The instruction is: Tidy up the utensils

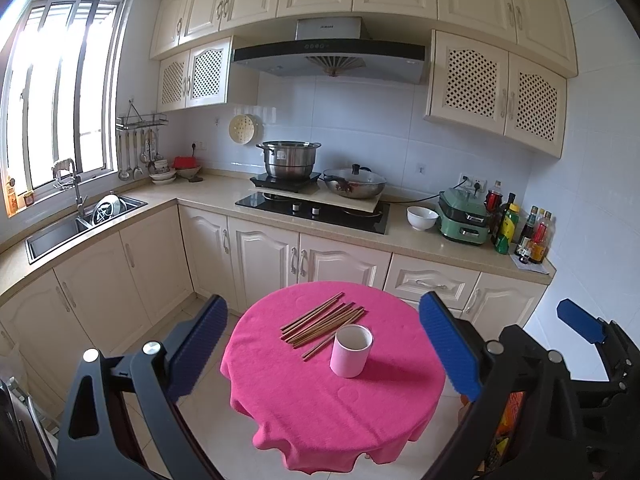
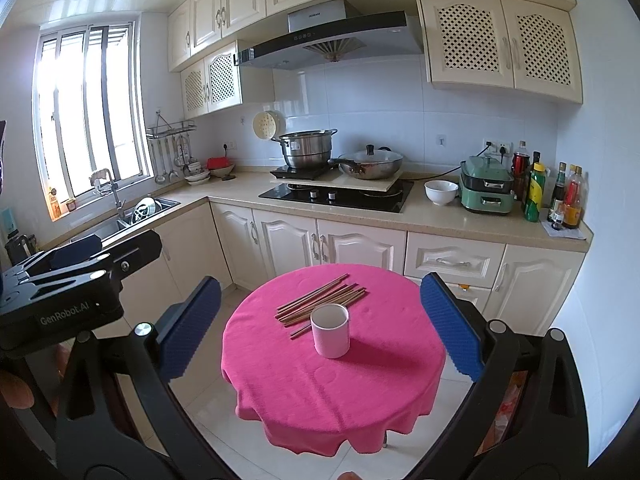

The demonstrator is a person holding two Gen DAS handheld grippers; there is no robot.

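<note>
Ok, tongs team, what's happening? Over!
Both tongs open, empty: left tongs, right tongs. Chopsticks loose on pink tablecloth beside empty cup. Nothing blocking.

Cream cabinets, white tiled walls, bright barred window; pale floor tiles

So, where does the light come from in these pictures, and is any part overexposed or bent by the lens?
Left wrist view: the window is blown out white; the cup casts its shadow rightward on the pink tablecloth. Right wrist view: the same window glares, cabinets curve from fisheye distortion, and the corners are black.
</note>
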